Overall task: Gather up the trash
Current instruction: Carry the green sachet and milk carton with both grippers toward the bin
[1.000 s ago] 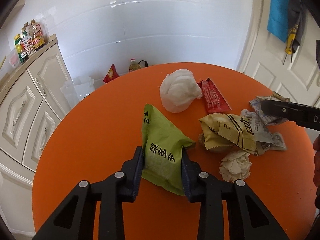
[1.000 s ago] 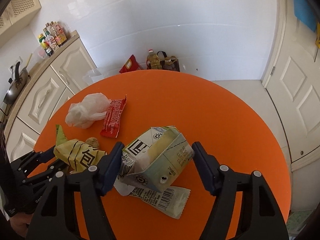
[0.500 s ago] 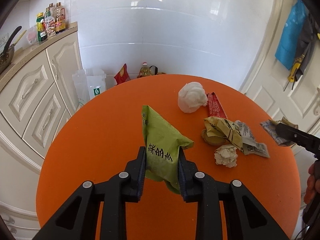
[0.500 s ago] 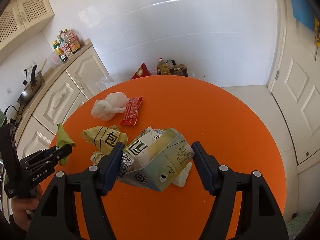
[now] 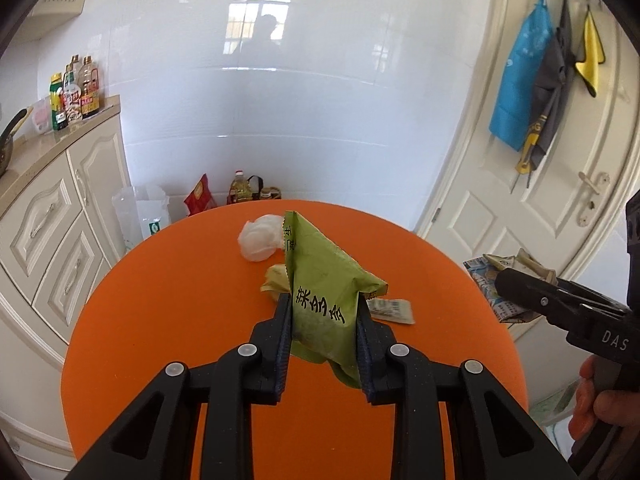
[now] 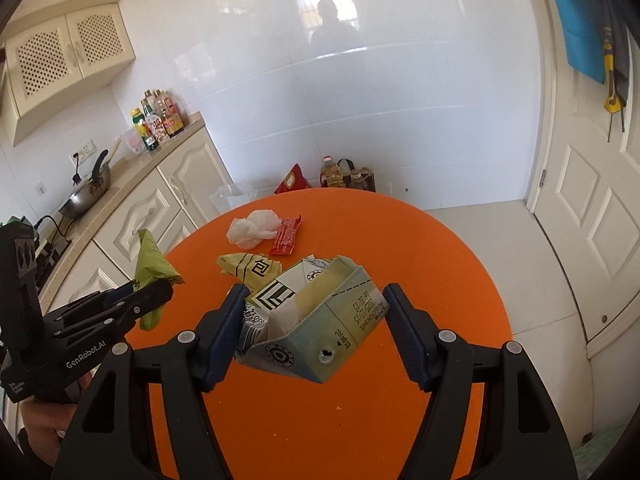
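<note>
My left gripper (image 5: 322, 320) is shut on a green snack packet (image 5: 320, 276) and holds it above the round orange table (image 5: 180, 300). My right gripper (image 6: 314, 316) is shut on a crushed milk carton (image 6: 316, 320) and holds it above the table. On the table lie a white crumpled plastic bag (image 6: 252, 230), a red sachet (image 6: 286, 236) and a yellow wrapper (image 6: 250, 266). The left gripper with the green packet (image 6: 150, 268) shows at the left of the right wrist view. The carton (image 5: 500, 284) in the right gripper shows at the right of the left wrist view.
Cream kitchen cabinets (image 5: 52, 220) stand left of the table, with bottles (image 5: 74, 94) on the counter. A clear bin bag (image 5: 140, 214), a red pack and oil bottles (image 5: 240, 190) stand on the floor behind the table. A white door (image 5: 552, 200) is at the right.
Both grippers have risen well above the table with their loads: the green packet and the carton have come up off the surface. The pile of trash now lies farther below.
</note>
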